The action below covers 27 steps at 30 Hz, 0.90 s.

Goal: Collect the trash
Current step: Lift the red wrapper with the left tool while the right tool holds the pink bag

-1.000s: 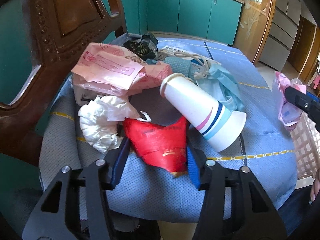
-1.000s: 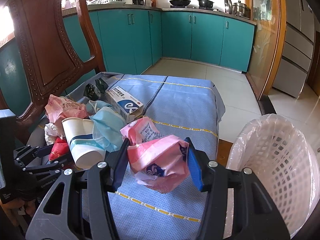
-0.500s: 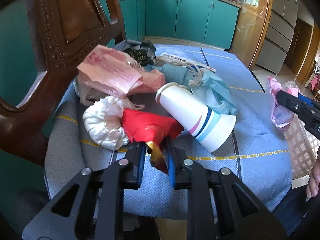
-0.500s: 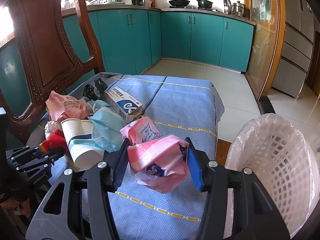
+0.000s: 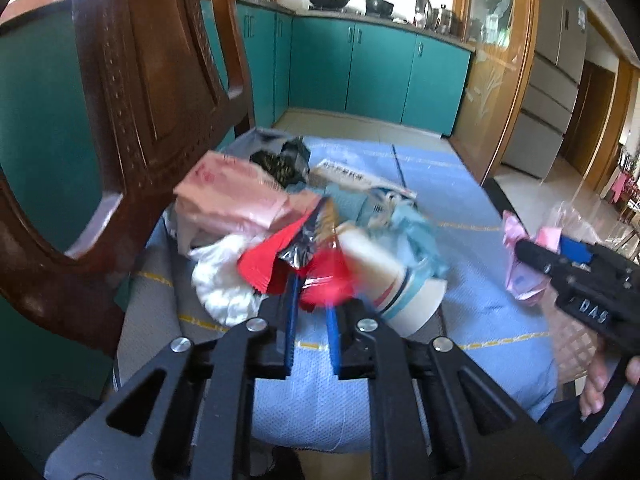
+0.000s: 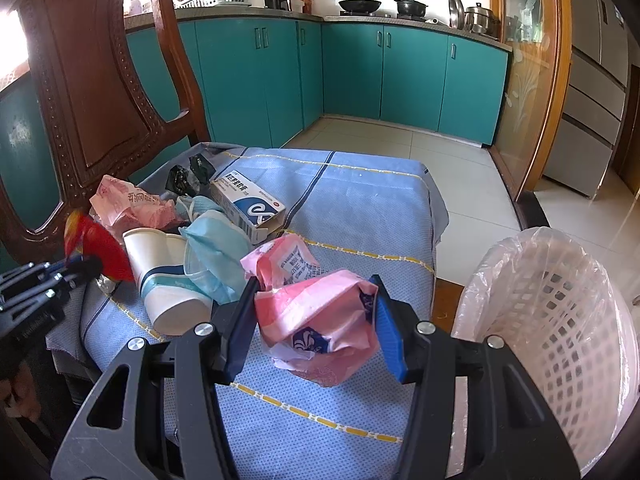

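Observation:
My left gripper (image 5: 312, 300) pinches a red foil wrapper (image 5: 276, 256); its jaws are still closing on it, and the wrapper hangs lifted above the pile. The right wrist view shows that wrapper (image 6: 100, 248) raised at the far left. My right gripper (image 6: 314, 284) is shut on a crumpled pink plastic packet (image 6: 320, 316), held over the blue cloth (image 6: 360, 208) beside a white lined basket (image 6: 560, 320). A paper cup (image 6: 168, 280) lies on its side next to a blue face mask (image 6: 216, 256).
On the cloth lie a white tissue wad (image 5: 220, 284), a pink wrapper (image 5: 228, 200), a black wrapper (image 6: 188, 176) and a medicine box (image 6: 248, 204). A carved wooden chair back (image 5: 152, 80) rises at the left. Teal cabinets stand behind.
My left gripper's jaws closed from wide apart onto the red wrapper and lifted it off the cloth. The right gripper and its pink packet stayed still.

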Motion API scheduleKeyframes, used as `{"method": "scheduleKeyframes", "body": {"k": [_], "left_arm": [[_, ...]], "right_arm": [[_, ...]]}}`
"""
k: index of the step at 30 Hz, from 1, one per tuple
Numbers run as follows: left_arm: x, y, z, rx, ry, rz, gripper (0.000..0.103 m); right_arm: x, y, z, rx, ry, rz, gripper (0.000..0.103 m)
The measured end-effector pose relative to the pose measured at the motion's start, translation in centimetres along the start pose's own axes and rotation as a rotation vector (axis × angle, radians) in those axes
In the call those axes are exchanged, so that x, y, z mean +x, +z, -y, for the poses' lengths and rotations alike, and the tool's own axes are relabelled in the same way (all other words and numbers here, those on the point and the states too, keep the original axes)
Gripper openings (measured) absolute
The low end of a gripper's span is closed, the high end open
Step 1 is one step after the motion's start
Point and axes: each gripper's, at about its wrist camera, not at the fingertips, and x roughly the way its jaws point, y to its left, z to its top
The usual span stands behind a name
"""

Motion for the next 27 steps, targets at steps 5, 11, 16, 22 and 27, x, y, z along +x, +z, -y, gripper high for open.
{"method": "scheduleKeyframes", "body": {"k": [5,11,16,22,27], "left_arm": [[-0.3,0.4,-0.2,-0.009,-0.004,0.022,0.012],[-1.5,0.8,-0.5,-0.044,-0.034,0.056,0.011],[-4.7,1.5,0.1,-0.009,-0.013,0.152,0.011],[-6.0,1.5,1.1,0.032,0.006,0.182,0.011],[-5.8,1.4,1.4,0.038,-0.004,0.170,0.011]], "right_arm": [[-0.1,0.0,0.0,0.000,0.000,0.001,0.054],[-0.6,0.1,0.1,0.004,-0.002,0.027,0.054],[-1.9,0.4,0.4,0.015,0.017,0.091,0.054],[-2.0,0.3,-0.1,-0.004,0.012,0.099,0.054],[-1.9,0.2,-0.3,-0.016,-0.005,0.098,0.054]]}}
